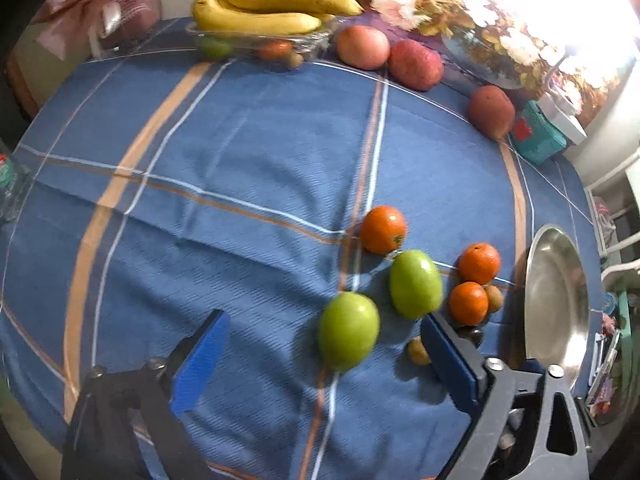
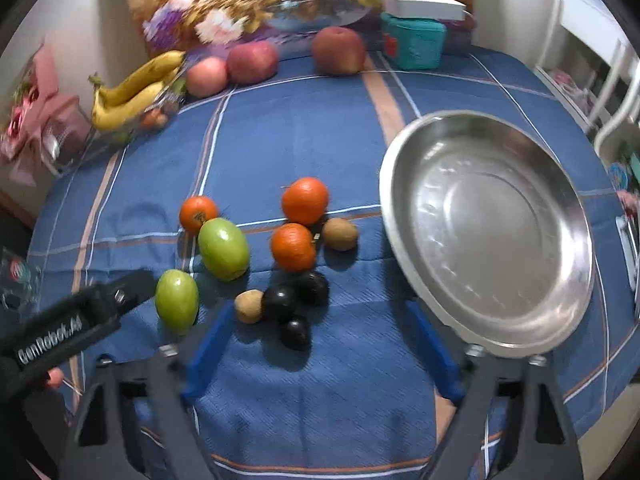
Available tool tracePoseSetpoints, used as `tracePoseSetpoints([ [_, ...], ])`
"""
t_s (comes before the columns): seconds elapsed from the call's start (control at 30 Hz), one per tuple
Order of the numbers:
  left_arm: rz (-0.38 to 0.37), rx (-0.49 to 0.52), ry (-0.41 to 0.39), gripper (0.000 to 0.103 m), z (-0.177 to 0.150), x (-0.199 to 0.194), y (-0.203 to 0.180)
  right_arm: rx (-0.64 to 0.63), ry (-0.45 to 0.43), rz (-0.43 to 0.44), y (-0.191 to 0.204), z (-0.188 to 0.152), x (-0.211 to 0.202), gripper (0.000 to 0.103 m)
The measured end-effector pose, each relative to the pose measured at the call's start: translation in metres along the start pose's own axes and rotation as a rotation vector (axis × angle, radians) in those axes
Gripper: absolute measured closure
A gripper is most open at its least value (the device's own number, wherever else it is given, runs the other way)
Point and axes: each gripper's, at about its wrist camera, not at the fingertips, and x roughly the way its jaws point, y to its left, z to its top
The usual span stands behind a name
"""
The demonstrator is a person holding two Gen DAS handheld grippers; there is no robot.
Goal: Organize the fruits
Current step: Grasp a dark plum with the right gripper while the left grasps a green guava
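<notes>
On the blue checked cloth lies a cluster of fruit: two green fruits (image 1: 349, 330) (image 1: 415, 283), three oranges (image 1: 383, 229) (image 1: 479, 263) (image 1: 467, 303), two kiwis (image 2: 339, 233) (image 2: 249, 305) and three dark plums (image 2: 295, 332). My left gripper (image 1: 324, 346) is open, its blue pads on either side of the near green fruit (image 2: 177, 300), not touching it. My right gripper (image 2: 320, 344) is open and empty just before the plums. A steel bowl (image 2: 492, 232) stands to the right, empty.
At the back, bananas (image 1: 272, 8) lie on a clear tray (image 1: 256, 42) with small fruit, beside three red apples (image 1: 362, 46) (image 1: 416, 64) (image 1: 491, 111). A teal box (image 1: 538, 136), a glass dish (image 1: 492, 60), a flowered cushion and a pink-wrapped item (image 1: 116, 12) line the far edge.
</notes>
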Motion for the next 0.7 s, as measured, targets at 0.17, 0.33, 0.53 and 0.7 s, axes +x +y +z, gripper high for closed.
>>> tracePoseSetpoints([
  [0.17,0.006,0.026,0.057,0.018,-0.002,0.020,-0.008,-0.068,0.041,0.001,0.013,-0.003,0.015,0.046],
  [0.33,0.021,0.025,0.102,0.020,-0.005,0.035,-0.005,-0.105,0.100,-0.017,0.019,-0.008,0.030,0.050],
  [0.53,0.018,0.012,0.136,0.025,-0.008,0.049,-0.005,-0.120,0.152,-0.016,0.023,-0.012,0.046,0.059],
  [0.7,-0.053,-0.016,0.128,0.060,-0.004,0.046,-0.003,-0.111,0.146,0.001,0.020,-0.008,0.045,0.071],
])
